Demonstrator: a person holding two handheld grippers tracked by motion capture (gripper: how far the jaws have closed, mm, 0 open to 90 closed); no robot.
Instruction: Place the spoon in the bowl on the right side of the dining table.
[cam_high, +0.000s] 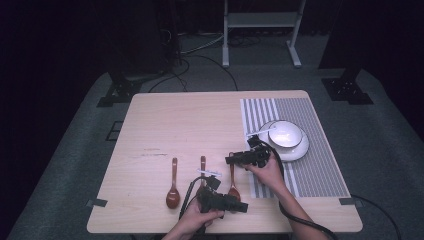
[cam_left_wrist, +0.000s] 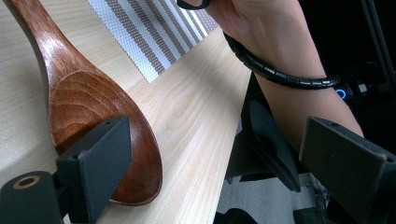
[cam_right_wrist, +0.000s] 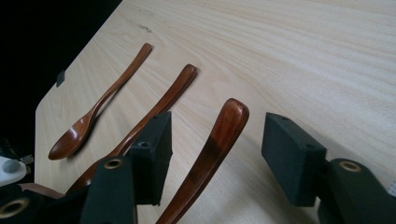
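A pale wooden surface carries three brown wooden spoons side by side and a striped placemat bearing a white bowl on a plate. The right gripper straddles the handle of the right-hand spoon, jaws apart and not yet pressing it, presumably aligned for a pick. The left gripper waits, jaws wide apart, beside that spoon's bowl end, holding nothing.

Table lit from above, surroundings dark; gripper views sharp.
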